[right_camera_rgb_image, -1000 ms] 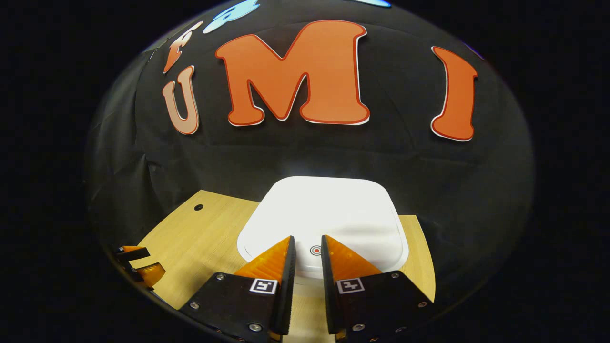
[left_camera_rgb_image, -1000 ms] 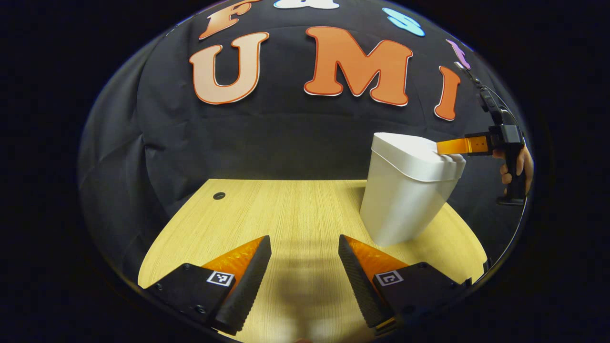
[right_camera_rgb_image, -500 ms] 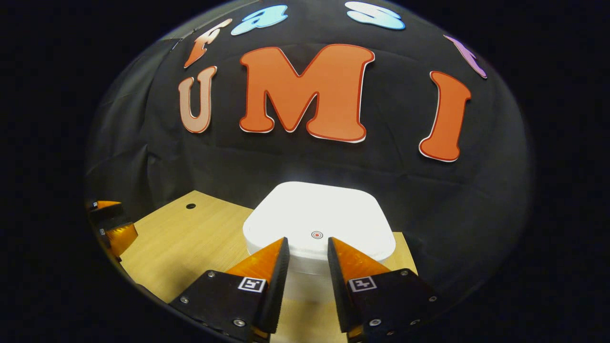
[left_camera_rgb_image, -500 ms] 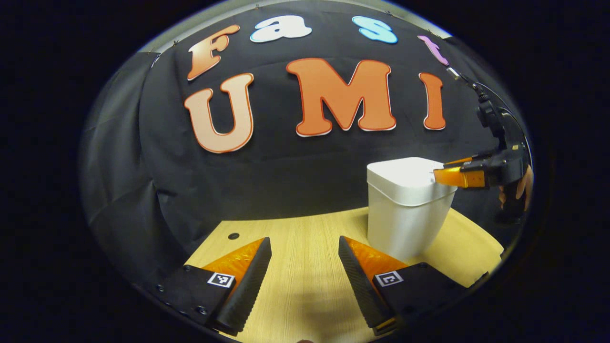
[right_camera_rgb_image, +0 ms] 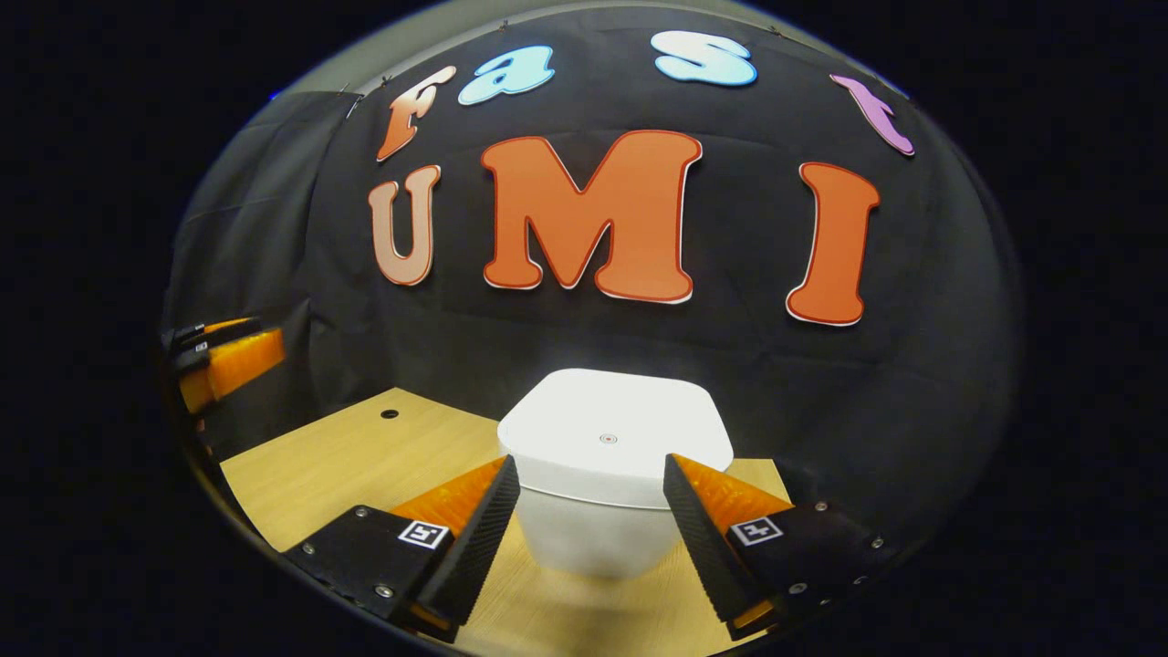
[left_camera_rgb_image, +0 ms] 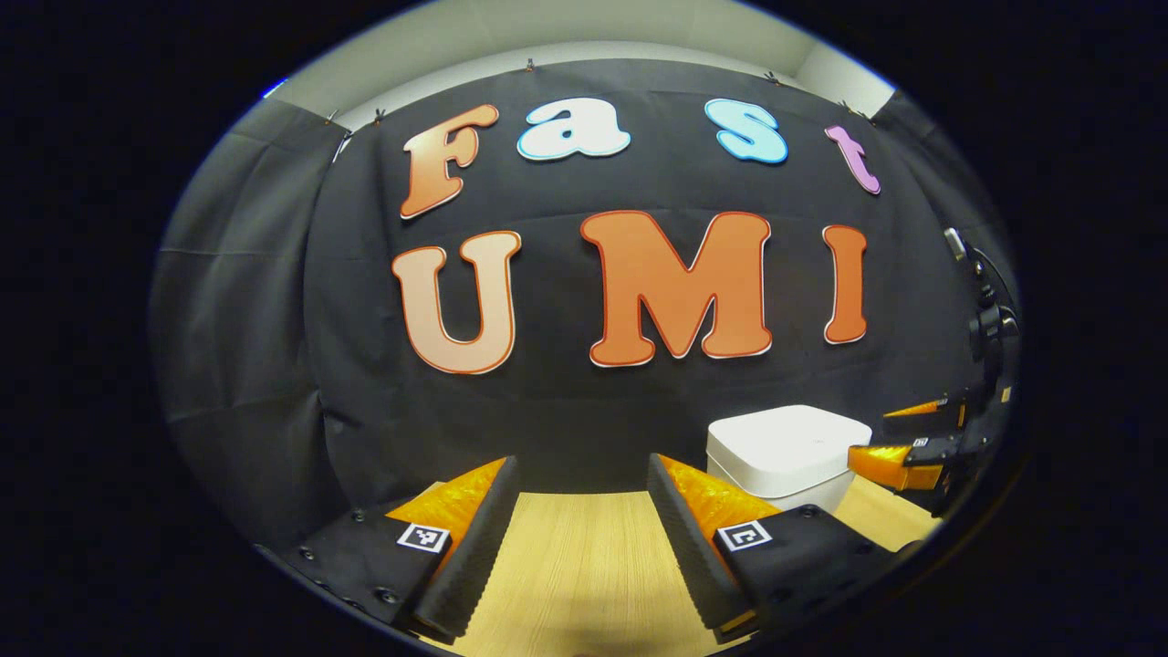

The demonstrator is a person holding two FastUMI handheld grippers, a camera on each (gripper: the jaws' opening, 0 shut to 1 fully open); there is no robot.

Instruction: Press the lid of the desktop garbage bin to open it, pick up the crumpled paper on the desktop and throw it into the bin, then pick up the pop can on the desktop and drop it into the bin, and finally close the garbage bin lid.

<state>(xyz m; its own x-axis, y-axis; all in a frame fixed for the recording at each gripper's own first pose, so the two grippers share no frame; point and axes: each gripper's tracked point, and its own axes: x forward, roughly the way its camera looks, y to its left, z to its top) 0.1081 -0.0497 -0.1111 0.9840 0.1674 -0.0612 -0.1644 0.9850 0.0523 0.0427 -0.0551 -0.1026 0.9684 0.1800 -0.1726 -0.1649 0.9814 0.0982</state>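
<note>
A: Where is the bin?

B: It stands upright on the bench, toward the far edge, close to the cloth wall. Its long axis runs straight up and its lid faces the ceiling, lying flat and shut. A small red ring mark sits near the lid's front middle.

A: And against the right gripper?

B: In the right gripper view the bin is dead ahead, just past the fingertips, centred on the gap. The fingers stand wide apart, one to each side of the bin's front, holding nothing. I cannot tell whether they touch the bin wall.

A: The left gripper?

B: Its fingers are spread wide too, with only bare bench between them. In the left gripper view the bin lies ahead and off to the right, outside the gap, partly behind the right-hand finger. The right gripper shows beside the bin at the view's right edge.

A: Anything else on the bench?

B: A small round hole near the far left corner.
</note>
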